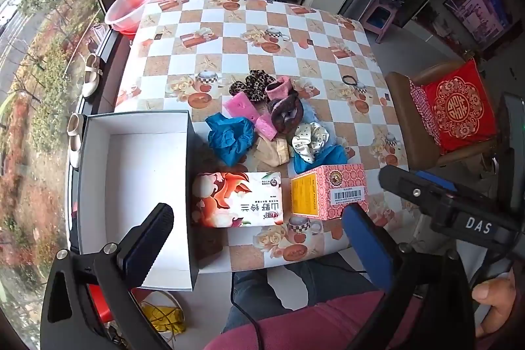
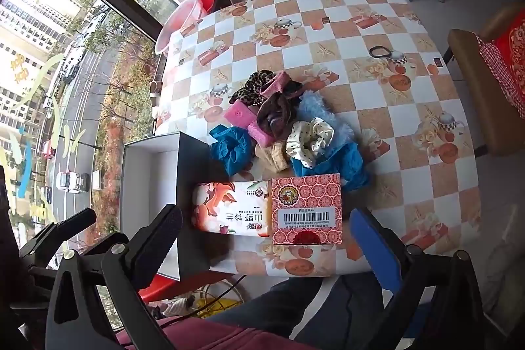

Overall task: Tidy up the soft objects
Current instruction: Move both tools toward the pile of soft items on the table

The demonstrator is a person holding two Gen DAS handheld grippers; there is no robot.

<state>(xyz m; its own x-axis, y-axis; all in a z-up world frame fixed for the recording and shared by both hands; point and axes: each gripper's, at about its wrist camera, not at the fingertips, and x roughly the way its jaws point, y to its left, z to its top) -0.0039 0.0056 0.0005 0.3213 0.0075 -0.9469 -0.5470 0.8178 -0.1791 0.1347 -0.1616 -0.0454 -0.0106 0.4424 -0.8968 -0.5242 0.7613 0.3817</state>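
Note:
A heap of soft things lies mid-table: a blue cloth (image 1: 231, 136) (image 2: 231, 150), a leopard scrunchie (image 1: 251, 84) (image 2: 251, 89), a pink sponge (image 1: 241, 105) (image 2: 241, 115), a brown scrunchie (image 1: 285, 113) (image 2: 275, 113), a white dotted scrunchie (image 1: 310, 138) (image 2: 310, 143) and a beige cloth (image 1: 272, 151). An open, empty white box (image 1: 137, 186) (image 2: 147, 173) stands at the table's front left. My left gripper (image 1: 259, 238) is open and empty, above the table's near edge. My right gripper (image 2: 265, 241) is open and empty there too.
A floral tissue pack (image 1: 239, 199) (image 2: 231, 207) and a pink carton (image 1: 328, 191) (image 2: 306, 209) lie between the grippers and the heap. A black hair tie (image 1: 351, 80) (image 2: 380, 51) lies far right. A chair with a red cushion (image 1: 459, 104) stands right; a window is left.

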